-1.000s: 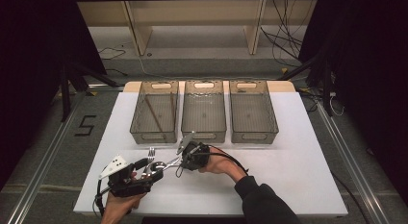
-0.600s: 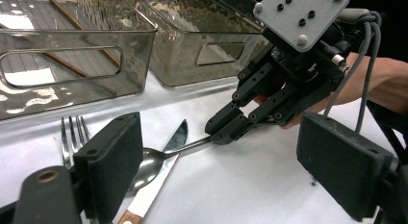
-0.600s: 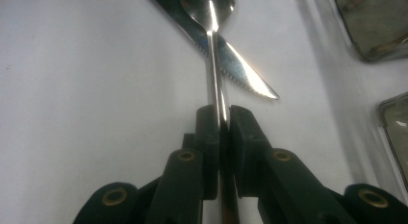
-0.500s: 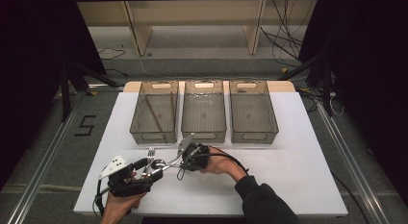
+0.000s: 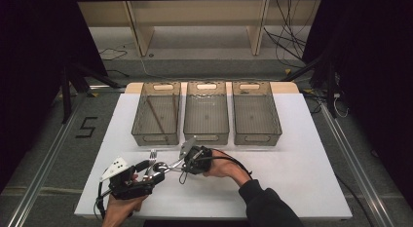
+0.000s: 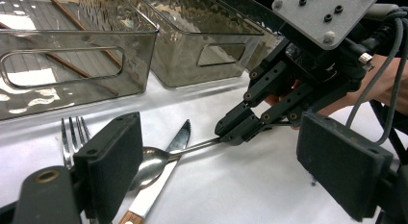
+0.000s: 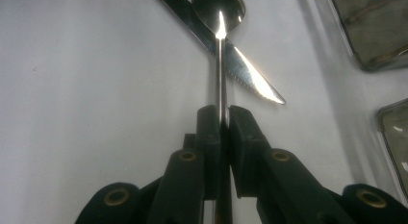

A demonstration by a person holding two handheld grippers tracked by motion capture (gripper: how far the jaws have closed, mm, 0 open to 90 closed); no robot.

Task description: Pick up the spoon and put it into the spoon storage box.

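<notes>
Gripping the spoon point(image 7: 219, 22) handle, the right claw point(image 7: 222, 119) lies low over the counter point(image 5: 292, 154); ahead, the left claw point(image 6: 231, 161) gapes around its bowl. A "5" point(image 5: 86, 127) marks the floor.

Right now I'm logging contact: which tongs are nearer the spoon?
Right. The right tongs are shut on the spoon handle. The left tongs stand open around its bowl, without pressing it, beside the knife and fork.

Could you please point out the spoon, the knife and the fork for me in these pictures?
spoon point(image 6: 153, 161): left gripper view, on its bowl.
knife point(image 6: 180, 138): left gripper view, on its blade.
fork point(image 6: 67, 142): left gripper view, on its tines.
</notes>
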